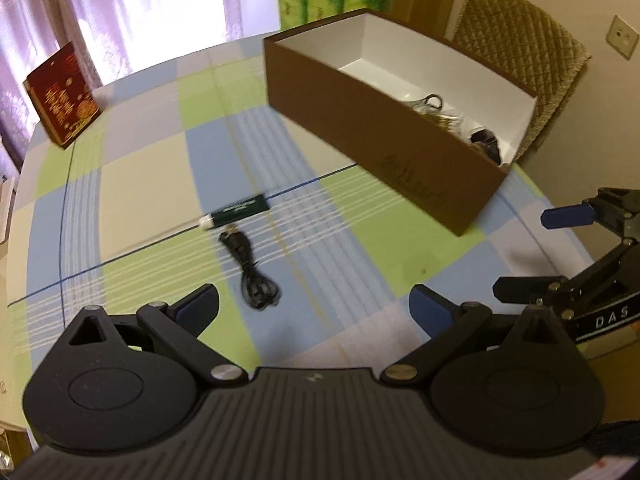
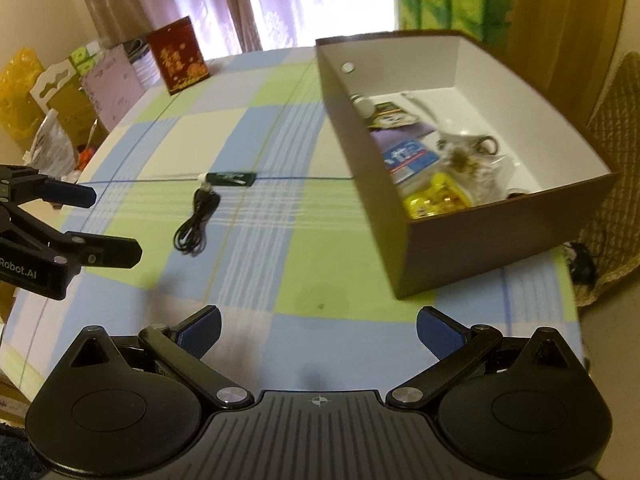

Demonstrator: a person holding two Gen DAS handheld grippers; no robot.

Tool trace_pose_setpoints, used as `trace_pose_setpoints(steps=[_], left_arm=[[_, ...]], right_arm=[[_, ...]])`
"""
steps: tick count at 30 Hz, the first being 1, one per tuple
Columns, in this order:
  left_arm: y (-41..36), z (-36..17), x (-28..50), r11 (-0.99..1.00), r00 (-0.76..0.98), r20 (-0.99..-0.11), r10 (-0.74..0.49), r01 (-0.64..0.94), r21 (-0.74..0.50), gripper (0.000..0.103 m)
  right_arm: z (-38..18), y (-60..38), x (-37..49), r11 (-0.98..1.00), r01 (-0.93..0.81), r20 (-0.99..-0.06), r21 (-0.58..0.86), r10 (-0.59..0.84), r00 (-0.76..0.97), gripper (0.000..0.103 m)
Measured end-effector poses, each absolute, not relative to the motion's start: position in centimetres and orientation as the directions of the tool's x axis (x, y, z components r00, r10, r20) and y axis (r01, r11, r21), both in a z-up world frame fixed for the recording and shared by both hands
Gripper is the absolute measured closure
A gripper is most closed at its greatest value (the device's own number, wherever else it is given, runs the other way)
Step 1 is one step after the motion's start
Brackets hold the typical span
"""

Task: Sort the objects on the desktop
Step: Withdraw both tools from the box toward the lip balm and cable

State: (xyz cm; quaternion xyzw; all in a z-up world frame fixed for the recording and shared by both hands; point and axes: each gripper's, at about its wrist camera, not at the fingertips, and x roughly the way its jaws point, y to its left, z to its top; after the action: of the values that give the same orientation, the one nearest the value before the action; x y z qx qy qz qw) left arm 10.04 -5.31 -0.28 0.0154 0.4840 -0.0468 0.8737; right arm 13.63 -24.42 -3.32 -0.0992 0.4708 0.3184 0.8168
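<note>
My left gripper (image 1: 314, 308) hangs above the checked tablecloth (image 1: 132, 184) with its fingers spread wide, holding nothing. My right gripper (image 2: 318, 330) is spread just as wide and empty too. The black cable (image 1: 254, 276) lies at 12 o'clock from my left fingers, its plug just beside the dark green tube (image 1: 240, 210). The brown box (image 2: 472, 236) sits at 1 o'clock, with packets inside. I read "DAS" on one gripper and "Robot.AI" on the other; the tube's label is blurred.
</note>
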Motion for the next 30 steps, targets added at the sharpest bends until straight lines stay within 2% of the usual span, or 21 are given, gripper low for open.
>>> trace_pose_setpoints(steps=[19, 30], left_arm=[[-1.4, -1.8, 9.1, 1.000, 0.494, -0.869, 0.012, -0.002, 0.012, 0.003], [-0.9, -3.2, 9.9, 1.000, 0.488, -0.873, 0.015, -0.023, 0.005, 0.004]], right_arm=[[-6.1, -20.4, 14.9, 0.768, -0.627, -0.857, 0.131, 0.406, 0.318, 0.002], [-7.3, -18.3, 16.4, 0.777, -0.618, -0.842, 0.119, 0.409, 0.351, 0.002]])
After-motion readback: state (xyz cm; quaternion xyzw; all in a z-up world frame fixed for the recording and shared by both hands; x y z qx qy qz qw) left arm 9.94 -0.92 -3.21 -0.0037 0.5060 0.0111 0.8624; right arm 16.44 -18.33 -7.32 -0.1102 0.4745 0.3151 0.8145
